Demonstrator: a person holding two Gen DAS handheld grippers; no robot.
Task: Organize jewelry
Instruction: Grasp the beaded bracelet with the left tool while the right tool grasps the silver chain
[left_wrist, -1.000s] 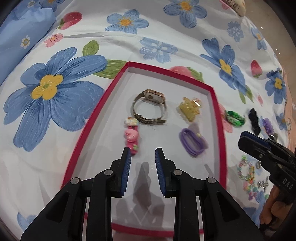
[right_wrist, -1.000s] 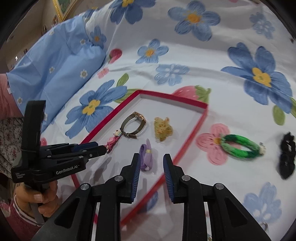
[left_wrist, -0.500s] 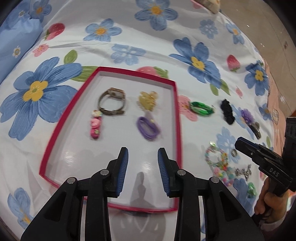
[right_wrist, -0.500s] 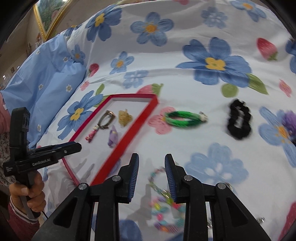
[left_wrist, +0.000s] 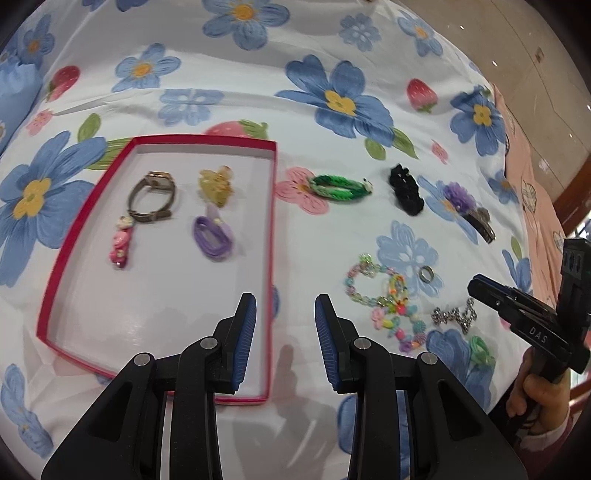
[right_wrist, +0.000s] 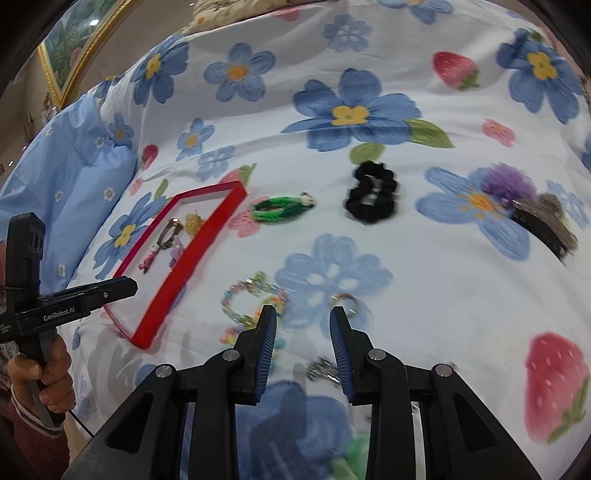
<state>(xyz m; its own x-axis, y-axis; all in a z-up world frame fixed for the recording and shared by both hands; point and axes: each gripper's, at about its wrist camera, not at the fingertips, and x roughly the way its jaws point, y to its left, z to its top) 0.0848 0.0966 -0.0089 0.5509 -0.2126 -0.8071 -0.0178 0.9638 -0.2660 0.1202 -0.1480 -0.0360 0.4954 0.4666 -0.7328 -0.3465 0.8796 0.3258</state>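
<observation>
Swinging away from the red tray (left_wrist: 271, 229), both views now take in the loose pieces on the flower-print bed cover (right_wrist: 424, 288); a second ago each looked straight down into the tray. Tray now sits ahead and left of the left hand-held gripper (left_wrist: 284, 314), far left of the right hand-held gripper (right_wrist: 303, 328). It already holds four pieces: watch (left_wrist: 152, 197), yellow claw clip (left_wrist: 216, 184), purple hair tie (left_wrist: 213, 236), pink charm clip (left_wrist: 120, 245). Means the purple tie drop-off looks done and the next pick is starting. Left jaws have just been opening a little, stand apart, nothing between them; they hang over the tray's right-hand wall. Right jaws also just opened slightly, apart, empty, hovering above the cover. Unsorted pieces, big to small: black scrunchie (right_wrist: 371, 197) well ahead of the right hand-held gripper, dark claw clip (right_wrist: 543, 225) with a purple pompom tie (right_wrist: 508, 181) far ahead-right, green woven bracelet (right_wrist: 282, 208) ahead-left beside the tray, colourful bead bracelet (right_wrist: 242, 295) just left of the left finger, silver chain (right_wrist: 321, 367) seen low between the fingers, ring (right_wrist: 345, 301) just ahead of the right fingertip. Likely target is the chain or the ring, can't tell which. A small green piece (left_wrist: 480, 350) lies blurred near the right tool in the left view.
</observation>
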